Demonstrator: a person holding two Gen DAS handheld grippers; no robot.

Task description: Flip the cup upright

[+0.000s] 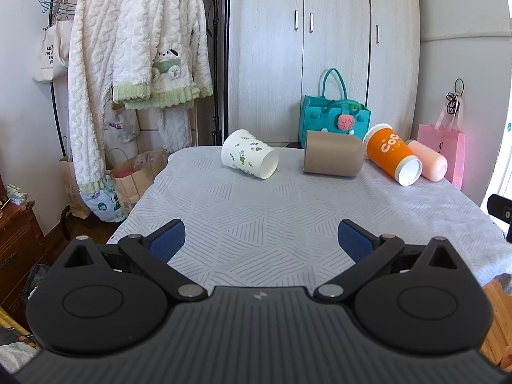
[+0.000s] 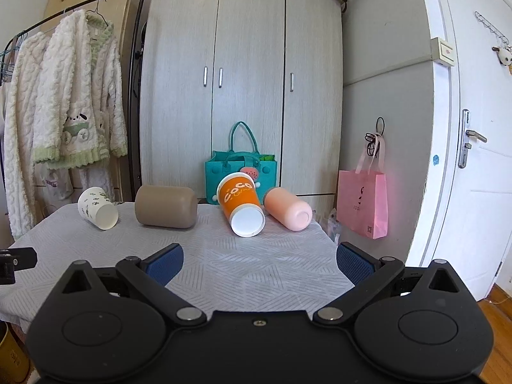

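Observation:
Several cups lie on their sides along the far edge of the cloth-covered table (image 1: pixel 272 224): a white leaf-print paper cup (image 1: pixel 249 154), a taupe cup (image 1: pixel 334 157), an orange paper cup (image 1: pixel 393 155) and a pink cup (image 1: pixel 430 160). In the right wrist view they are the white cup (image 2: pixel 97 208), taupe cup (image 2: pixel 165 206), orange cup (image 2: pixel 240 204) and pink cup (image 2: pixel 288 208). My left gripper (image 1: pixel 261 240) is open and empty over the near table. My right gripper (image 2: pixel 260 265) is open and empty, short of the orange cup.
A teal felt bag (image 1: pixel 334 118) stands behind the cups against the wardrobe (image 1: pixel 320 48). A pink gift bag (image 2: pixel 363 203) hangs at the right. A clothes rack with fleece robes (image 1: pixel 134 64) and paper bags (image 1: pixel 134 179) stands left of the table. A door (image 2: pixel 473 160) is at the far right.

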